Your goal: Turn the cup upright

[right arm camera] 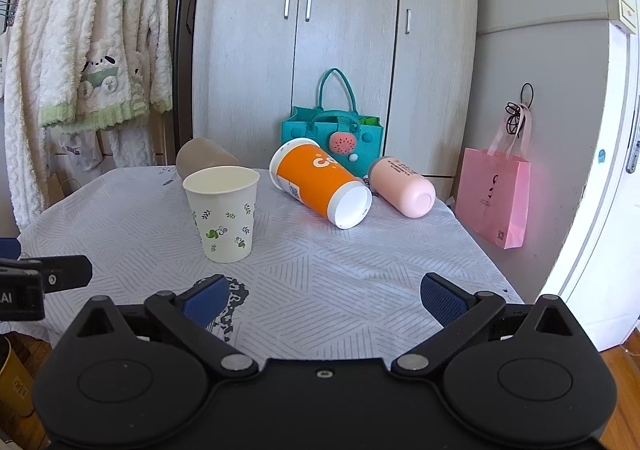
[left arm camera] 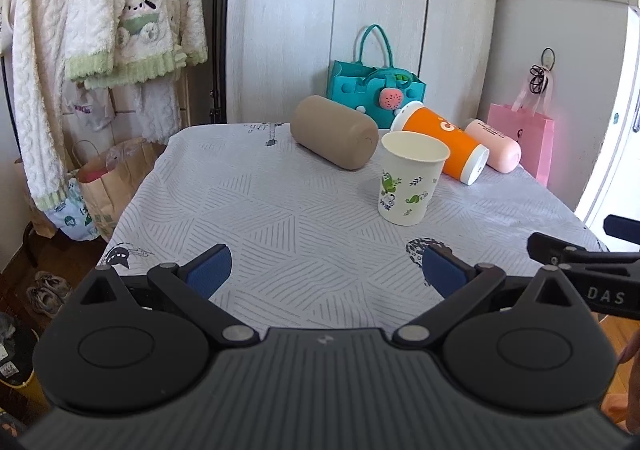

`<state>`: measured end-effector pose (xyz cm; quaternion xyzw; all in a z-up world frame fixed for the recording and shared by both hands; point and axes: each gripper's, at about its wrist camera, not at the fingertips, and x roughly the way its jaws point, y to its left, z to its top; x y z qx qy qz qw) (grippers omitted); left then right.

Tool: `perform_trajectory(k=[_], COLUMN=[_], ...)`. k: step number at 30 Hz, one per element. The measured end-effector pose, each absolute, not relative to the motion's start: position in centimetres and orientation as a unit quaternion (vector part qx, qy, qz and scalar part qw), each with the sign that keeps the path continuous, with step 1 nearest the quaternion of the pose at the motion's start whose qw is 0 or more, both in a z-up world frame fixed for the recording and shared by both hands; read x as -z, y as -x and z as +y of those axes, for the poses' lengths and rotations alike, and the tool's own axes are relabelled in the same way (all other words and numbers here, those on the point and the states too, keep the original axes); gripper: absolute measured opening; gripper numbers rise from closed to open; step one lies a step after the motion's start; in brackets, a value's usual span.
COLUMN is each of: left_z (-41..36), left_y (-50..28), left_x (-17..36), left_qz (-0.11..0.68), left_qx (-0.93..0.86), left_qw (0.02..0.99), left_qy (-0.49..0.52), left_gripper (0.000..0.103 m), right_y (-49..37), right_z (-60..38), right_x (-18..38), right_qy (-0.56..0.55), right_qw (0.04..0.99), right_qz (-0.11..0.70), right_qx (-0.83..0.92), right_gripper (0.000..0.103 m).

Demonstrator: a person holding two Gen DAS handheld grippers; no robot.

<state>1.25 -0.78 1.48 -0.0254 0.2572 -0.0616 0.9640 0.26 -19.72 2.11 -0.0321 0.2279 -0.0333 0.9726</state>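
A white paper cup with green prints [left arm camera: 410, 180] stands upright on the table, mouth up; it also shows in the right wrist view [right arm camera: 223, 212]. An orange cup [left arm camera: 442, 146] [right arm camera: 320, 184], a tan cup [left arm camera: 334, 132] [right arm camera: 204, 158] and a pink cup [left arm camera: 494, 144] [right arm camera: 402, 186] lie on their sides behind it. My left gripper [left arm camera: 326, 270] is open and empty, near the table's front edge, well short of the paper cup. My right gripper [right arm camera: 326, 296] is open and empty, in front of the orange cup.
The table carries a grey patterned cloth [left arm camera: 280, 210]. A teal felt bag [left arm camera: 372, 90] and a pink paper bag [right arm camera: 494, 198] stand behind the table by the wardrobe. White robes [left arm camera: 100, 30] hang at left, with a brown paper bag [left arm camera: 108, 186] on the floor below.
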Motion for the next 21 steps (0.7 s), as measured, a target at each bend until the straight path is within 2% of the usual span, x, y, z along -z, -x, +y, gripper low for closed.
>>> perform_trajectory(k=[8, 21], left_z=[-0.2, 0.1], left_y=[-2.0, -1.4], left_x=[-1.2, -1.8], left_qz=[0.274, 0.256], left_qx=[0.051, 0.045], left_qw=[0.960, 0.965], left_qy=[0.029, 0.021], left_gripper=[0.103, 0.103], right_y=[-0.2, -0.2], right_z=[-20.1, -20.3], right_x=[-2.3, -2.2], right_qy=[0.028, 0.028], right_qw=[0.973, 0.972], right_qz=[0.226, 0.229], right_qx=[0.039, 0.043], right_gripper=[0.103, 0.103])
